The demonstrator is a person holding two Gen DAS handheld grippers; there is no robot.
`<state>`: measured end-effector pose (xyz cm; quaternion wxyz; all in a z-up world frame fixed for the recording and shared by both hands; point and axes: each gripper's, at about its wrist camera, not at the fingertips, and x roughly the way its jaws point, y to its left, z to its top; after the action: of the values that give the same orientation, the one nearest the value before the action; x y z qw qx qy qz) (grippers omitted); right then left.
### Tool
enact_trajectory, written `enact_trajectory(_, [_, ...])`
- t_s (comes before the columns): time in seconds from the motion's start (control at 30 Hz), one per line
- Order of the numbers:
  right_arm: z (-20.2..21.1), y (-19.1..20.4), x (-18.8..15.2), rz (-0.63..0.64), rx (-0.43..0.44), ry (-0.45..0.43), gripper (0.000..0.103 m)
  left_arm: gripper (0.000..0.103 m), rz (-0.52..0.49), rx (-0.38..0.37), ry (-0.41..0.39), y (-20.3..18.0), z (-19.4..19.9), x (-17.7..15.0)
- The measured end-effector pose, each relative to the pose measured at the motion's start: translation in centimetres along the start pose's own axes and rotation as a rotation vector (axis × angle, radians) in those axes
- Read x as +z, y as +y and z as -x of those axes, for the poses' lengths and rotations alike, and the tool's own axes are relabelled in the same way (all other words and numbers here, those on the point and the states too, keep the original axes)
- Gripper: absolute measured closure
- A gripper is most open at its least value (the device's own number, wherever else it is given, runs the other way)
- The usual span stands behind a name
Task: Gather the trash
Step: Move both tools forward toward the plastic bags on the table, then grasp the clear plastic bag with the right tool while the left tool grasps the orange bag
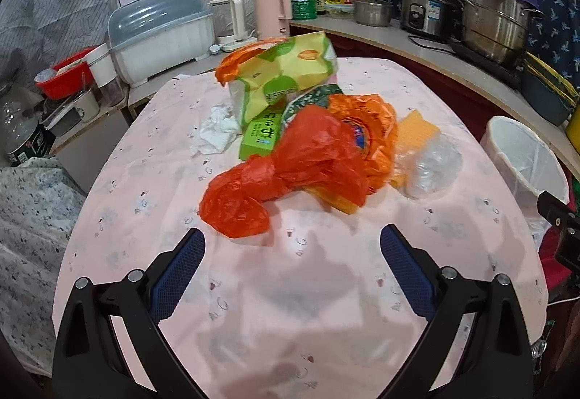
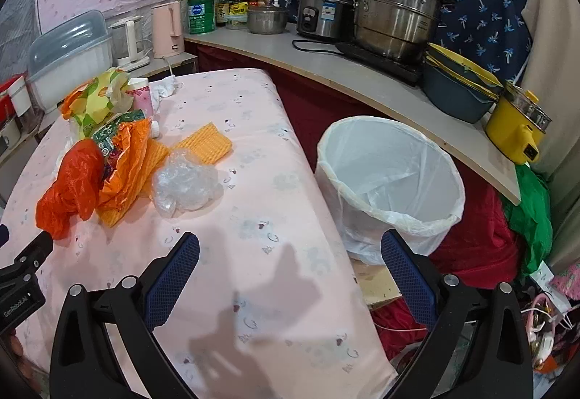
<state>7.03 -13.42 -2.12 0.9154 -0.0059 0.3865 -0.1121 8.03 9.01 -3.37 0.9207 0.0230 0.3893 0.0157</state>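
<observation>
Both grippers are spread wide with nothing between the blue pads. The left gripper (image 1: 291, 236) hangs over bare pink tablecloth, just short of the crumpled red-orange plastic bag (image 1: 290, 167). The right gripper (image 2: 290, 239) straddles the table's right edge, one finger over the cloth, the other over the white-lined trash bin (image 2: 389, 178) standing on the floor just off that edge.

The trash pile sits mid-table toward the far edge: that red-orange bag, an orange snack wrapper (image 1: 366, 131), a clear crumpled plastic film (image 2: 185, 185), an orange ridged sponge cloth (image 2: 206, 143), a green carton (image 1: 262, 136), a yellow-green tissue pack (image 1: 286, 73) and a white wadded tissue (image 1: 217, 131).

My worry is that flimsy bags slip out of a partial pinch, and since everything's tangled, lifting one might drag neighbours off the table.
</observation>
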Motion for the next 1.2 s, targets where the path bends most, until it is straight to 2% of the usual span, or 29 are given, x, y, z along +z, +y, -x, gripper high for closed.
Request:
enact_trajectory(0.23, [-2.9, 3.3, 2.1, 0.018, 0.045, 0.024, 0.007, 0.01, 0.028, 0.033, 0.031, 3.1, -3.2, 1.4])
enact_trajectory(0.53, [-6.7, 7.8, 3.8, 0.067, 0.066, 0.063, 0.007, 0.007, 0.019, -0.014, 0.081, 5.0, -7.7, 3.0])
enact_trajectory(0.87, [-10.3, 11.0, 3.9, 0.111, 0.091, 0.124, 0.01, 0.008, 0.036, -0.113, 0.142, 6.2, -11.3, 3.6])
enact_trajectory(0.93, [-10.9, 11.4, 3.7, 0.111, 0.097, 0.134, 0.018, 0.009, 0.034, -0.131, 0.144, 6.2, -11.4, 3.5])
enact_trajectory(1.07, [-11.3, 11.5, 3.5, 0.104, 0.121, 0.145, 0.034, 0.025, 0.033, -0.183, 0.153, 6.1, -11.5, 3.4])
enact_trajectory(1.1, [-11.3, 11.5, 3.4, 0.102, 0.122, 0.145, 0.043, 0.028, 0.036, -0.191, 0.153, 6.1, -11.5, 3.4])
enact_trajectory(1.2, [-10.9, 11.4, 3.1, 0.085, 0.148, 0.138, 0.049, 0.04, 0.035, -0.211, 0.147, 6.2, -11.1, 3.3])
